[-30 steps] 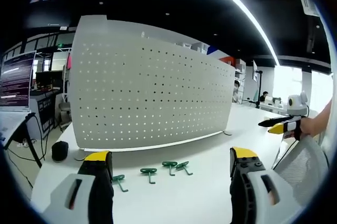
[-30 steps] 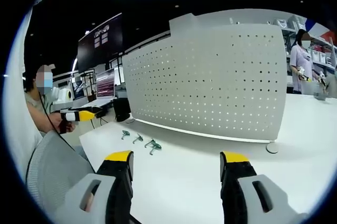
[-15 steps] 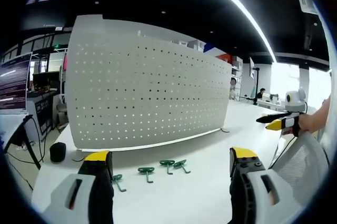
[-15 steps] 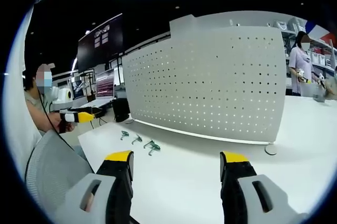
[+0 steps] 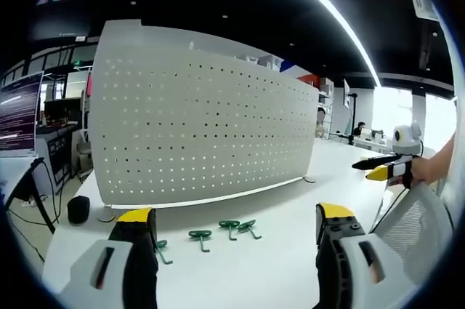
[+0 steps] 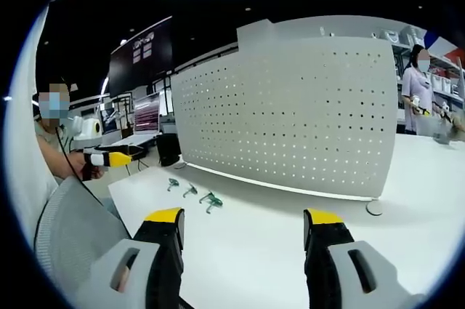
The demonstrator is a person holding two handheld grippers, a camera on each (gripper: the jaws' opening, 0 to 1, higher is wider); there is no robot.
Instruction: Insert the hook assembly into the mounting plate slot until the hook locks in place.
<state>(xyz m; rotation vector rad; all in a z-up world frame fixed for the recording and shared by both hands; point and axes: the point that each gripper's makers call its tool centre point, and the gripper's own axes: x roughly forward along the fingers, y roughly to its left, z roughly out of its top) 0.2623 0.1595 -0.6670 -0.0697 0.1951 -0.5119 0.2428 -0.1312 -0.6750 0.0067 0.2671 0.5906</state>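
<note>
A tall white perforated mounting plate [image 5: 203,131] [image 6: 290,120] stands upright on the white table. Several small green hooks [image 5: 218,227] [image 6: 195,195] lie on the table in front of its foot. My left gripper [image 5: 232,230] is open with nothing between its yellow-tipped jaws; the hooks lie just beyond them. My right gripper [image 6: 243,227] is open and holds nothing; the hooks sit farther off to its left. The right gripper [image 5: 379,169] also shows at the right edge of the left gripper view, and the left gripper [image 6: 109,158] at the left of the right gripper view.
A grey mesh chair back [image 5: 418,225] [image 6: 69,236] stands close to me. A round black object [image 5: 77,209] sits at the plate's left end, a round foot [image 6: 375,205] at the other. Monitors [image 6: 142,58] and desks stand behind. A person [image 6: 421,83] stands far off.
The left gripper view has drifted a little closer to the plate and hooks. The right gripper view has barely shifted. Both grippers stay open, and the hooks have not moved.
</note>
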